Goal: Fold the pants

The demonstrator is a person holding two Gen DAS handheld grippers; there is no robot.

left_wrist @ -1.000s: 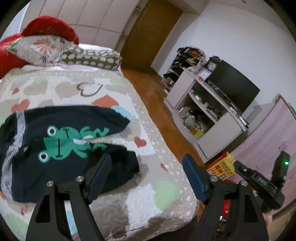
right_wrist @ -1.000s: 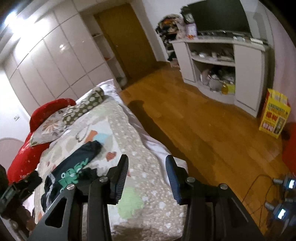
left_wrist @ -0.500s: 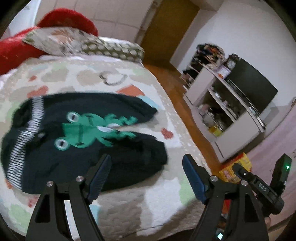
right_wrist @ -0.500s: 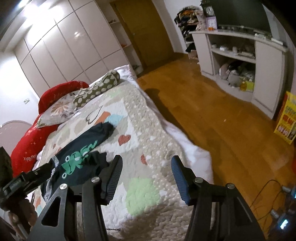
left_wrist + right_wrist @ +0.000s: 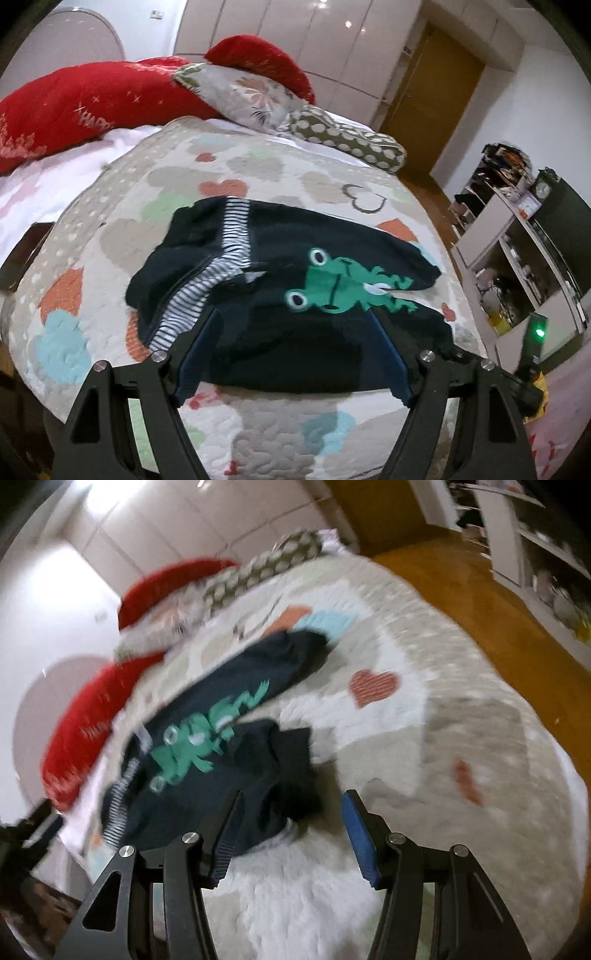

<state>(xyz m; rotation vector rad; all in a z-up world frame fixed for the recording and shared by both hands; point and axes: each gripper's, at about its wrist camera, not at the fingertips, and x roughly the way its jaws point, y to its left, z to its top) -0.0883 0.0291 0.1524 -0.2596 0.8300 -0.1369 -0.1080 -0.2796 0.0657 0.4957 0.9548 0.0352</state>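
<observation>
Dark navy pants (image 5: 295, 280) with a green frog print and a striped waistband lie spread on the quilted bed (image 5: 258, 173). My left gripper (image 5: 291, 347) is open and empty, just above the near leg of the pants. In the blurred right wrist view the pants (image 5: 229, 738) lie left of centre. My right gripper (image 5: 291, 830) is open and empty, low over the cuff end of the near leg.
Red pillows (image 5: 92, 107), a floral pillow (image 5: 243, 96) and a dotted bolster (image 5: 347, 144) lie at the head of the bed. A white TV cabinet (image 5: 517, 258) stands past the bed's right edge, across a wooden floor (image 5: 498, 602).
Both grippers have come down and in toward the pants. The left view swung left onto the waistband and pillows. The right view dropped close over the leg ends and blurs from motion.
</observation>
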